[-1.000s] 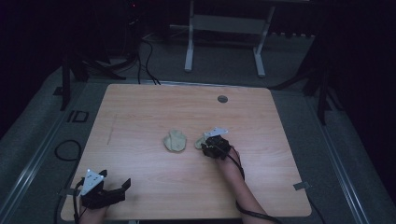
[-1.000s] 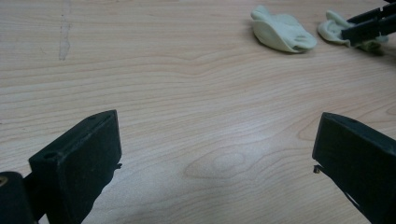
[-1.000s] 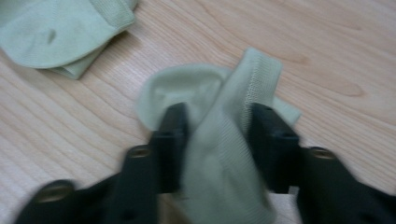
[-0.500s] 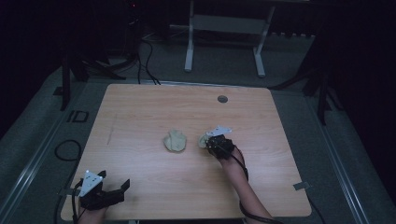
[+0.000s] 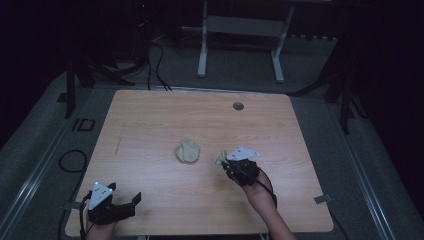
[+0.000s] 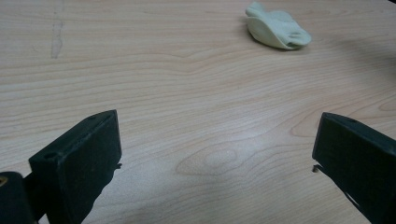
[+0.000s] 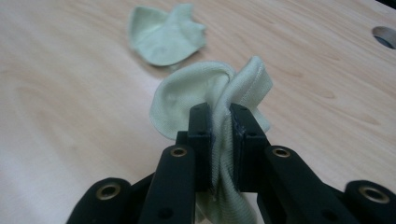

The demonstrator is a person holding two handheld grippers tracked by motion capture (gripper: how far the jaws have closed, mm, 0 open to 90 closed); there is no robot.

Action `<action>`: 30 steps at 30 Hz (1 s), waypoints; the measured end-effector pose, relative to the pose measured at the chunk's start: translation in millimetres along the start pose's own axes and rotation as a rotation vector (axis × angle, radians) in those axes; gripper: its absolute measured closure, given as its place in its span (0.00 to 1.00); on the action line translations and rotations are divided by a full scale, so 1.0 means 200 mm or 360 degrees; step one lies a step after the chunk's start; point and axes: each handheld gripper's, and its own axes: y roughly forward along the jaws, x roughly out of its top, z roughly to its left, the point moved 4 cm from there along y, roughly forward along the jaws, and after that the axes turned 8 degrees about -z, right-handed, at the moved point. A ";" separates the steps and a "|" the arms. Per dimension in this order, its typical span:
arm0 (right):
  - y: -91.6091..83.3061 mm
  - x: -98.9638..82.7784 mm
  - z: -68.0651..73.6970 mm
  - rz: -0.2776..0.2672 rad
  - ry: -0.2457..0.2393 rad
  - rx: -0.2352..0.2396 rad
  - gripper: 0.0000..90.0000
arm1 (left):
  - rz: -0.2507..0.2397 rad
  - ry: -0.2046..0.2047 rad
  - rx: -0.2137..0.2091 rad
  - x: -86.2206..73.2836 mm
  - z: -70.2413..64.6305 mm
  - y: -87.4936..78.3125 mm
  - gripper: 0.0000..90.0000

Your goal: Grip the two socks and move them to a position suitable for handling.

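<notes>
The right gripper has just closed its jaws on a pale green cloth; a second cloth lies ahead of it on the worktop. The left gripper gapes wide, empty.

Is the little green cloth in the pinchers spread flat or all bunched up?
Bunched up. The right hand-held gripper is shut on the held cloth, squeezing it into upright folds off the table.

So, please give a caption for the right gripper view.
Right claw shut on a pale green cloth; second cloth lies beyond.
</notes>
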 end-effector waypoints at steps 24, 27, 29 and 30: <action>-0.07 -0.27 0.37 0.0075 -0.0059 0.0103 0.89 | -0.0013 0.0026 -0.0028 0.01 -0.02 0.00 0.02; -0.01 -0.33 0.37 0.0144 -0.0050 0.0114 0.89 | -0.0014 0.0030 -0.0037 0.02 -0.02 0.00 0.02; 0.00 -0.35 0.38 0.0121 -0.0037 0.0093 0.88 | -0.0011 0.0035 -0.0042 0.01 -0.02 0.00 0.02; 0.00 -0.35 0.38 0.0127 -0.0057 0.0079 0.87 | -0.0006 0.0038 -0.0056 0.01 -0.03 0.00 0.02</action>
